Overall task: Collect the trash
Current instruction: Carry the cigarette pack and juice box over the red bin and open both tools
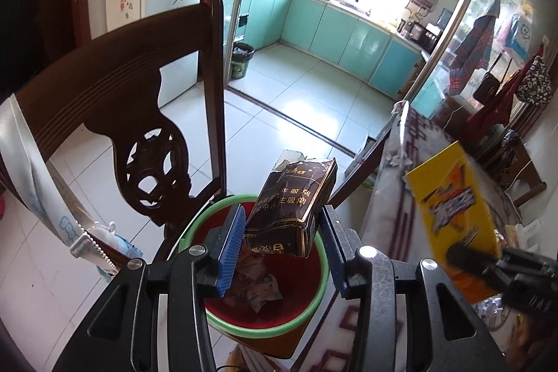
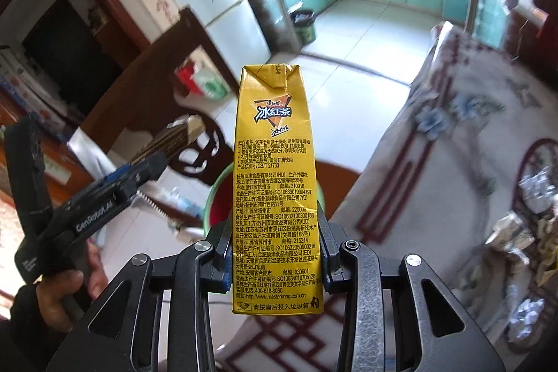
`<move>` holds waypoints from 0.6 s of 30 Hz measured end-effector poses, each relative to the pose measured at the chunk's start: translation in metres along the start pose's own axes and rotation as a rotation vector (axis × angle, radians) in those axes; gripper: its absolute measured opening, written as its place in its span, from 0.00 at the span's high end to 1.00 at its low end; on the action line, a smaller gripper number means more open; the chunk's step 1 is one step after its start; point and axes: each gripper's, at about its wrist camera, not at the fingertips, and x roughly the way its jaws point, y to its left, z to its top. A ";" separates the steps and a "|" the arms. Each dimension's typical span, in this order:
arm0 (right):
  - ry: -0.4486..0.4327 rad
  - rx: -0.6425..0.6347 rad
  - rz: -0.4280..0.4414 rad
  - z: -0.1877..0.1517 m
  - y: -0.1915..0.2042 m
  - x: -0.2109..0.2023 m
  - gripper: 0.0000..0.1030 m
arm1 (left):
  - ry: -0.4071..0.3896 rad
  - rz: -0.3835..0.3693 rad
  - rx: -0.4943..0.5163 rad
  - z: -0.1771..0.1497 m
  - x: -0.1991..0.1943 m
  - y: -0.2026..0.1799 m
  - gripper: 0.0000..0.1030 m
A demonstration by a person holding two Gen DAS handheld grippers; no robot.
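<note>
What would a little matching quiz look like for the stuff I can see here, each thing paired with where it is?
Things:
1. dark cigarette pack
2. yellow tea carton
3. crumpled wrappers
4. dark bin

Places:
A. inside the red bin with the green rim
B. on the kitchen floor by the doorway
C. clamped in the right gripper
D. between the fingers of the left gripper, above the red bin

Pairs: 1-D, 2-C, 3-A, 4-B
</note>
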 end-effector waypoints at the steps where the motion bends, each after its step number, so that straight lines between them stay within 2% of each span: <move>1: 0.021 0.001 0.010 -0.002 0.001 0.006 0.67 | 0.009 0.004 -0.001 -0.001 0.004 0.001 0.59; 6: 0.093 -0.010 0.036 -0.005 0.006 0.030 0.67 | 0.038 0.022 -0.013 -0.003 0.017 0.008 0.58; 11: 0.105 -0.011 0.034 -0.002 0.011 0.040 0.67 | 0.059 0.026 -0.008 -0.003 0.027 0.013 0.56; 12: 0.101 -0.011 0.039 -0.001 0.011 0.041 0.67 | 0.064 0.034 -0.006 -0.003 0.029 0.012 0.54; 13: 0.099 -0.008 0.043 0.000 0.011 0.042 0.57 | 0.069 0.040 -0.007 -0.002 0.030 0.012 0.53; 14: 0.096 0.002 0.035 0.000 0.011 0.042 0.30 | 0.077 0.047 -0.013 -0.002 0.032 0.012 0.50; 15: 0.075 0.014 0.026 0.000 0.010 0.040 0.18 | 0.082 0.050 -0.022 -0.002 0.033 0.012 0.46; 18: 0.047 0.016 0.019 0.000 0.006 0.029 0.18 | 0.081 0.028 -0.031 -0.003 0.033 0.012 0.44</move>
